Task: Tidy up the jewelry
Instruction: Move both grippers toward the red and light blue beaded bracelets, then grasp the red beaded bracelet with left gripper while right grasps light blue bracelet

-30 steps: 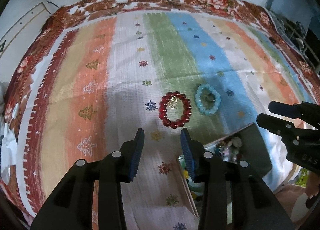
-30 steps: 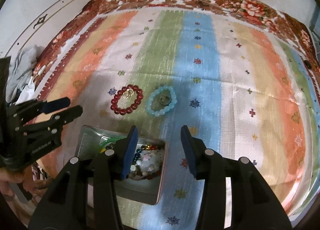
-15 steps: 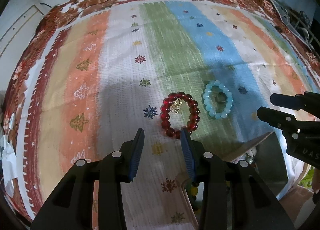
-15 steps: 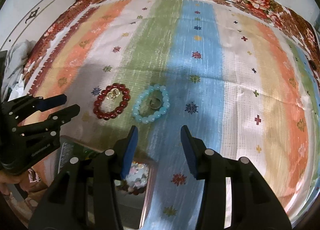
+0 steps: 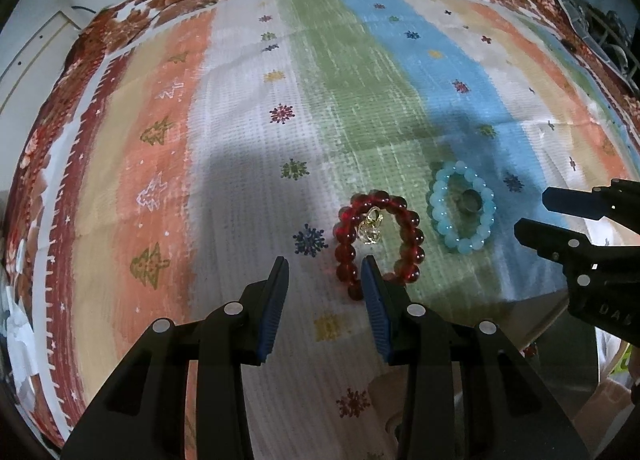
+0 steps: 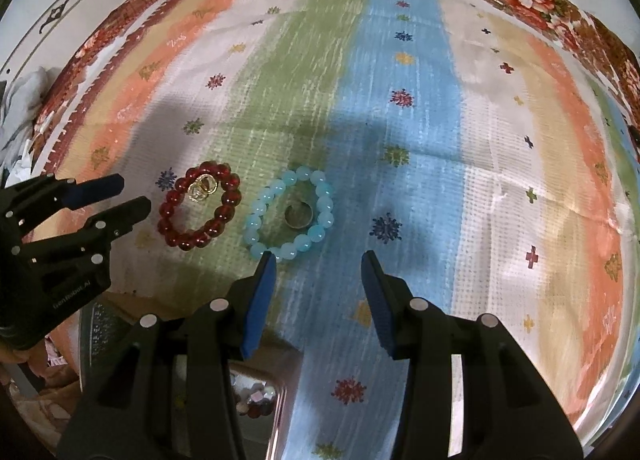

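Observation:
A red bead bracelet (image 5: 416, 238) lies on the striped cloth with gold rings (image 5: 371, 226) inside it. A light blue bead bracelet (image 5: 438, 204) lies to its right with a metal ring (image 5: 470, 200) inside. My left gripper (image 5: 324, 276) is open and empty, its right fingertip just in front of the red bracelet. My right gripper (image 6: 318, 270) is open and empty, its left fingertip beside the blue bracelet (image 6: 320, 222). The red bracelet (image 6: 224, 212) and the left gripper (image 6: 120, 196) also show in the right wrist view.
A metal box with mixed beads (image 6: 256, 400) sits at the near edge under the right gripper, its side also visible in the left wrist view (image 5: 536, 308). The striped cloth (image 5: 240, 140) spreads far and left. Clothes lie at the left edge (image 6: 20, 100).
Both grippers have moved forward, away from the bead box and toward the two bracelets. Both stay open. The bracelets have not moved.

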`<move>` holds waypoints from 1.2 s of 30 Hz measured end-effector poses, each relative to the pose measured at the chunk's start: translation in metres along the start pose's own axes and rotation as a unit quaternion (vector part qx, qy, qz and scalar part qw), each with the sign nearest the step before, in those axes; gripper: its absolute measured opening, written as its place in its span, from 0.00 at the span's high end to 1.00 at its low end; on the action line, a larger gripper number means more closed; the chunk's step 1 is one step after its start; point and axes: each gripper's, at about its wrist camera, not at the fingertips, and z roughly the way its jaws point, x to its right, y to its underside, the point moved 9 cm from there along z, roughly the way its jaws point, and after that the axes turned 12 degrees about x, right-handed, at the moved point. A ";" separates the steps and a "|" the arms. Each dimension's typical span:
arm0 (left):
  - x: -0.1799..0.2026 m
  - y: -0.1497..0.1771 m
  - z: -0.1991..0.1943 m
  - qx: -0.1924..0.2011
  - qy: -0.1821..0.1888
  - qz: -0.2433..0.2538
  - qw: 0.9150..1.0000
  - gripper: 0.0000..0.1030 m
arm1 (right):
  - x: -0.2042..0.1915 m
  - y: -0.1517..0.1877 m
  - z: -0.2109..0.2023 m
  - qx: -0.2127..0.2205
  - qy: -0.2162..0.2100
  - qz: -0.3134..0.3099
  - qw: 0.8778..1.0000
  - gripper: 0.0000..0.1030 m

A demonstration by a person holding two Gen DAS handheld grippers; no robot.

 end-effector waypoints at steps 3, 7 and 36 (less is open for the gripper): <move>0.001 0.001 0.005 -0.005 0.002 0.005 1.000 0.64 | 0.000 -0.002 0.006 -0.003 0.000 -0.002 1.000 0.56; 0.003 0.003 0.012 -0.014 0.006 0.014 1.000 0.64 | 0.001 -0.003 0.015 -0.012 0.000 -0.004 1.000 0.56; 0.009 0.011 0.036 -0.045 0.043 0.031 0.998 0.64 | -0.001 -0.003 0.050 -0.052 -0.004 -0.013 0.999 0.53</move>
